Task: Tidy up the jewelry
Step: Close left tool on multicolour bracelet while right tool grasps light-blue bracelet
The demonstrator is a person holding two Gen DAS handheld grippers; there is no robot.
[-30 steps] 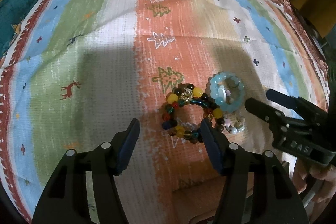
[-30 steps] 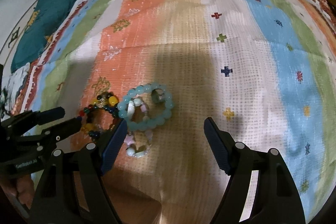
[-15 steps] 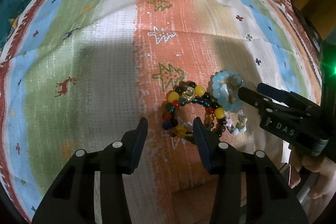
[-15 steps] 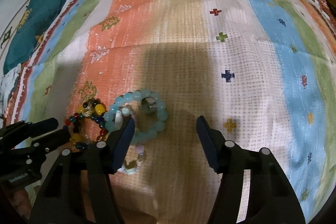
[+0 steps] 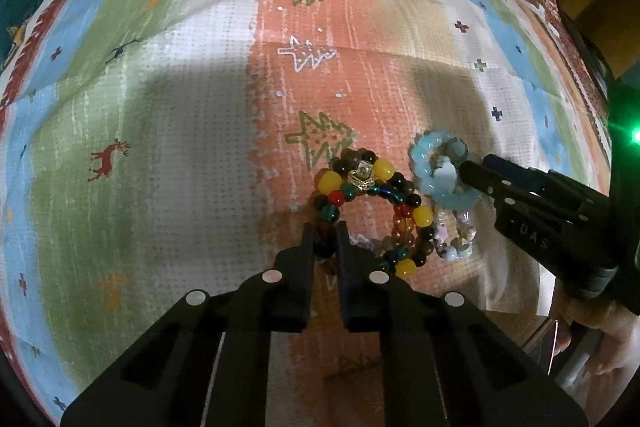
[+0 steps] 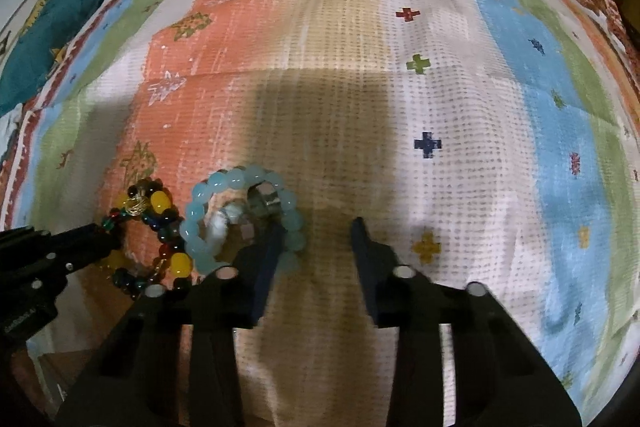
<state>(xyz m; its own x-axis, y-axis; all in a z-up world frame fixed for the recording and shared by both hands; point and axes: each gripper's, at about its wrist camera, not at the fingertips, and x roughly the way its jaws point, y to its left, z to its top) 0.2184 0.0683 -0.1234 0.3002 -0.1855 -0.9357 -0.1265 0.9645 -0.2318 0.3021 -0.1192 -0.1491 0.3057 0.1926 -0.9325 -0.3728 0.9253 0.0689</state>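
- The left hand-held gripper is squeezed shut on the near left side of the round bracelet of yellow, red, green and dark brown beads
- That bracelet lies flat on the striped cloth with little trees and deer, right under and just ahead of the left hand-held gripper
- The round bracelet of pale blue beads lies just beside it, on the right, touching a small pink and white bead bracelet
- The right hand-held gripper is closing; its left finger is inside the blue ring and the other is outside, so the ring's right side is between them, not yet pinched
- Each hand is nearest its own bracelet, so I think each lifts one away
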